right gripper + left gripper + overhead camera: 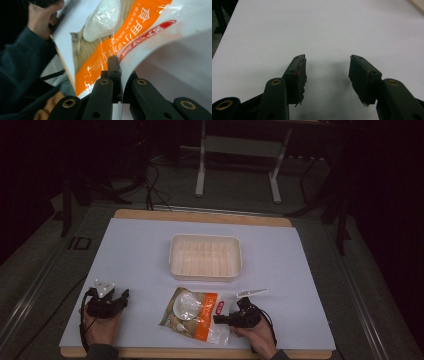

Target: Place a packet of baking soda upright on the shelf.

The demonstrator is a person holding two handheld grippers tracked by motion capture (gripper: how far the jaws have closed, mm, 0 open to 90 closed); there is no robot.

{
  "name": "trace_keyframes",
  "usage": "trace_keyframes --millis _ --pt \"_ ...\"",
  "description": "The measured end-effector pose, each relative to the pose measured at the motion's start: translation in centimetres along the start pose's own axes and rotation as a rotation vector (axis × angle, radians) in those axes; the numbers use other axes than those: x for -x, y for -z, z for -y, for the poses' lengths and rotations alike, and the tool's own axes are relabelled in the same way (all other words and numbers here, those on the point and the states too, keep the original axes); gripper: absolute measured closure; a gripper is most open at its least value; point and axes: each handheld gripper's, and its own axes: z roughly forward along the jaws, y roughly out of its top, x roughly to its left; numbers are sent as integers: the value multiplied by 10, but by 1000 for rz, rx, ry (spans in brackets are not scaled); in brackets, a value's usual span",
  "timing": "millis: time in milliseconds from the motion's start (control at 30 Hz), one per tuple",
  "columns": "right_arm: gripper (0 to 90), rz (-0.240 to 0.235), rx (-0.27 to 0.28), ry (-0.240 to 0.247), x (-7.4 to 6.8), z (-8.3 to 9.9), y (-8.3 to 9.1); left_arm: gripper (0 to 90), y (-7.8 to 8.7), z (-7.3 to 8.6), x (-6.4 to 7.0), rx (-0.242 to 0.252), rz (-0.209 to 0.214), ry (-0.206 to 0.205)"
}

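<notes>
The right hand-held gripper [220,319] is closed on the edge of a bag [192,313], its jaws pinching the clear plastic beside the orange band; in the right gripper view [115,75] the film bends up over the jaws. The bag lies flat near the front of the bench [135,250], between the two hands, with white contents showing through its window. The left hand-held gripper [120,299] rests at the front left, well apart from the bag, jaws spread wide over bare white surface and holding nothing [327,75]. A white tray [205,256] sits at the middle of the bench, just behind the bag. A small white clip-like piece [252,293] lies just behind the right hand [257,335]. The left hand [100,327] wears a dark sleeve [17,67].
</notes>
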Motion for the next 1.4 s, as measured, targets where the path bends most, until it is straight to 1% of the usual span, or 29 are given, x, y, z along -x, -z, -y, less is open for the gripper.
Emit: trace_keyframes --millis 33,267,400,500,533,567,600,700,733,800,900,933,1000,1100,1133,1200,1400 --pt "899 -8 -4 -6 -1 -2 1 478 0 0 0 1 0 1" --pt "900 -22 18 49 -11 -16 9 478 0 0 0 2 -1 2" --pt "900 -19 35 75 -21 -28 12 479 0 0 0 2 -2 1" --pt "900 -28 50 98 -29 -37 13 479 0 0 0 3 0 3" --pt "900 -28 50 98 -29 -37 13 478 0 0 0 3 0 3" --pt "900 -40 56 96 -31 -40 13 478 0 0 0 3 2 4" --pt "900 -52 64 107 -36 -47 13 479 0 0 -1 3 2 5" --pt "900 -71 72 115 -44 -56 11 480 0 0 -1 5 2 7" --pt "900 -71 72 115 -44 -56 11 480 0 0 -1 5 2 7" --pt "900 -86 78 134 -52 -66 8 480 0 0 -1 4 2 8" --pt "900 -98 83 153 -57 -74 5 480 1 0 -1 5 1 10" --pt "900 -98 83 153 -57 -74 5 479 1 0 -1 5 1 10" --pt "900 -109 83 163 -63 -81 0 478 1 0 -1 9 2 15" --pt "900 -112 77 179 -69 -87 -3 473 0 0 -1 12 0 20" --pt "900 -112 77 179 -69 -87 -3 472 0 0 -1 12 0 20" --pt "900 -110 74 200 -76 -93 -6 471 1 0 -2 9 0 19" --pt "900 -114 86 215 -83 -97 -8 473 1 1 -3 12 3 27"
